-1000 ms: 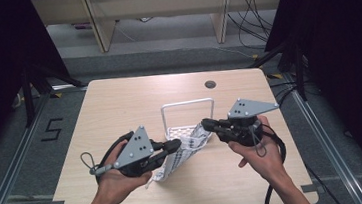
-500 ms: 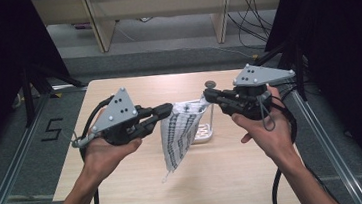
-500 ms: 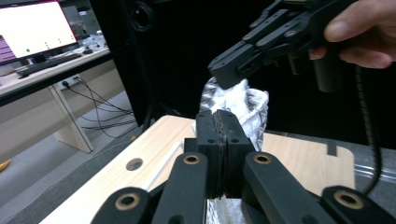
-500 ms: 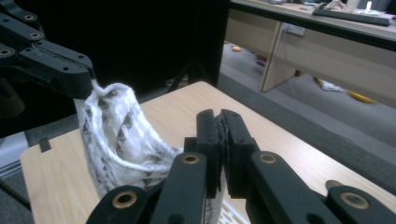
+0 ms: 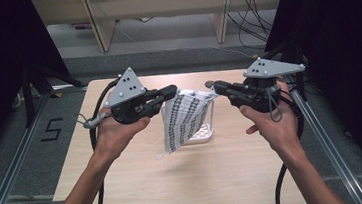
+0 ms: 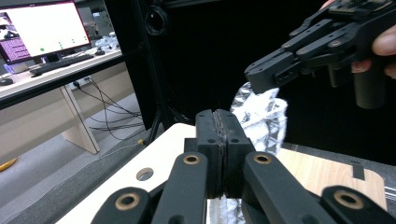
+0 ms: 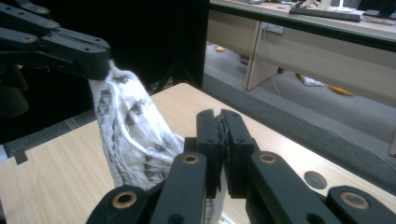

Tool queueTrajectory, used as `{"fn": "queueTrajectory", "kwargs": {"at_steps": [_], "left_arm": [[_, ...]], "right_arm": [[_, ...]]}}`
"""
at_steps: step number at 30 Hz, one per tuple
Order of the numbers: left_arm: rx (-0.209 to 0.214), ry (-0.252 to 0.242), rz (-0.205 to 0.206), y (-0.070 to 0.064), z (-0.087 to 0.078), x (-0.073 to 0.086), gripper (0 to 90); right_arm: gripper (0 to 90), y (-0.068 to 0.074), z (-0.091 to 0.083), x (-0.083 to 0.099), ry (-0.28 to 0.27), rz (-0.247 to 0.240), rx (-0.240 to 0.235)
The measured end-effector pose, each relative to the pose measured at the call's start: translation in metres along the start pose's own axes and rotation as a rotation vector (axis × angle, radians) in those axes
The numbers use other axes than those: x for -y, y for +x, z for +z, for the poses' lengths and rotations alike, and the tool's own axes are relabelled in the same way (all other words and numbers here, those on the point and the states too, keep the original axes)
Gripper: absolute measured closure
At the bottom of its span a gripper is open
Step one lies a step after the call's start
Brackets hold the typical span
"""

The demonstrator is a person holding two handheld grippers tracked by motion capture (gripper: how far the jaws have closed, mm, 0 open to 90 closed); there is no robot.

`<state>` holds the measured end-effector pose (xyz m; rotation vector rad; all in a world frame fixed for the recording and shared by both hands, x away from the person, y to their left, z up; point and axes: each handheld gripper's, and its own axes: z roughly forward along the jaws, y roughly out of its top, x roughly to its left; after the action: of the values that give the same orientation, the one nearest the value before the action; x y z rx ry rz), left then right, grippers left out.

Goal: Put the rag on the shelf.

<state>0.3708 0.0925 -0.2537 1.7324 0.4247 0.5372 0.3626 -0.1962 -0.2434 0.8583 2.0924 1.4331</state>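
A white cloth with a dark printed pattern (image 5: 185,119) hangs in the air between my two grippers, its lower corner dangling above the table. My left gripper (image 5: 174,90) is shut on the cloth's left top corner, and my right gripper (image 5: 216,86) is shut on the right top corner. In the left gripper view the shut jaws (image 6: 218,116) pinch the cloth (image 6: 264,119), with the right gripper (image 6: 261,77) beyond. The right gripper view shows its jaws (image 7: 221,116) shut on the cloth (image 7: 130,135), with the left gripper (image 7: 95,60) at the far corner.
A white wire basket (image 5: 211,129) stands on the wooden table (image 5: 142,186) right behind and below the cloth. A round hole (image 5: 209,83) sits near the table's far edge. Black frame posts flank the table, and desks stand beyond.
Both grippers have risen and moved away from me, lifting the cloth from low beside the basket up into the air. The cloth now hangs spread between them.
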Motion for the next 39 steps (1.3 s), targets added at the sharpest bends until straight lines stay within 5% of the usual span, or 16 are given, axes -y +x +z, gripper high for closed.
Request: {"fn": "queueTrajectory", "kwargs": {"at_steps": [20,24,39], "left_arm": [[-0.077,-0.013,-0.076,0.037,0.038,-0.012,88.6],[-0.110,-0.017,-0.097,0.049,0.042,-0.015,88.6],[-0.186,0.012,-0.202,0.092,0.064,0.003,88.3]], "right_arm": [[87.4,-0.025,0.020,-0.021,0.005,0.024,0.071],[87.4,-0.032,0.031,-0.028,-0.006,0.007,0.099],[87.3,-0.061,0.090,-0.038,0.001,0.129,0.108]]}}
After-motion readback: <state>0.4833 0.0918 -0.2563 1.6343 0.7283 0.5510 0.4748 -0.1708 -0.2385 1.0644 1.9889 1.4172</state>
